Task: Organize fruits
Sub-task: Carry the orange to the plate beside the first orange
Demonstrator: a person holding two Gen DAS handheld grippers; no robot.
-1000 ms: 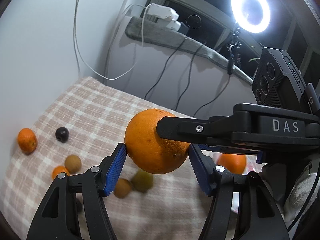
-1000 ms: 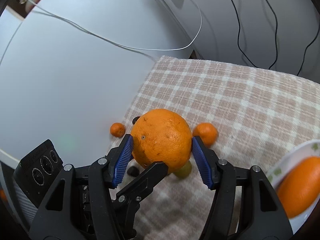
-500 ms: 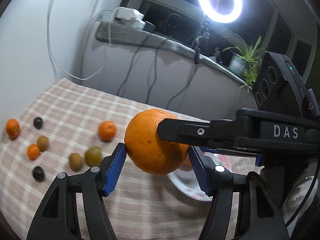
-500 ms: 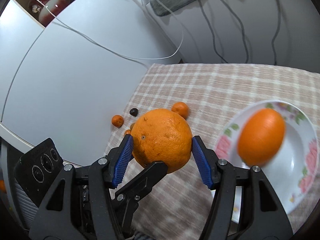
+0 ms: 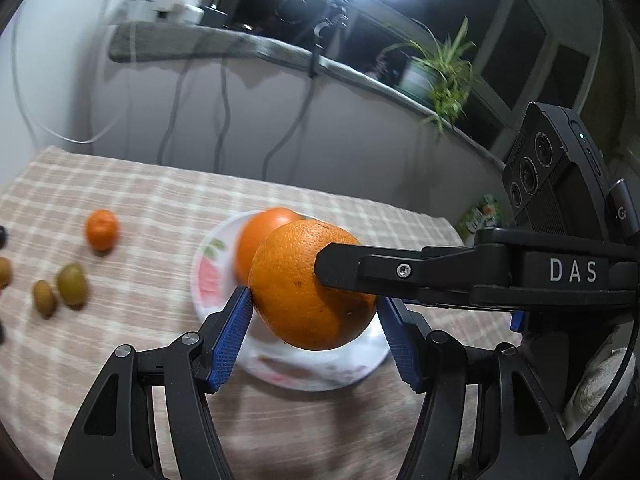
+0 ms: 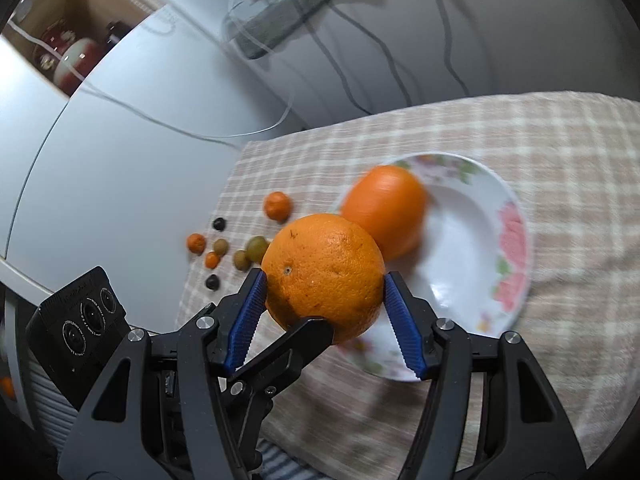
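Orange [image 6: 324, 276] gripped by both our grippers' fingers [image 6: 250, 316] hovers above the plate [image 6: 472, 280]; one fruit [image 6: 384, 208] sits there, small ones [image 6: 256, 248] remain on the worktop [image 6: 560, 160].

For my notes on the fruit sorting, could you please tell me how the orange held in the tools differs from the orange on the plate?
The held orange is in the air, gripped by both the left tool and the right tool; the plate orange lies in the flowered plate, untouched. The held orange looks round and pebbled in sharp focus; the plate orange looks longer, though blur hides its surface. Both are orange and far bigger than the small fruits on the cloth.
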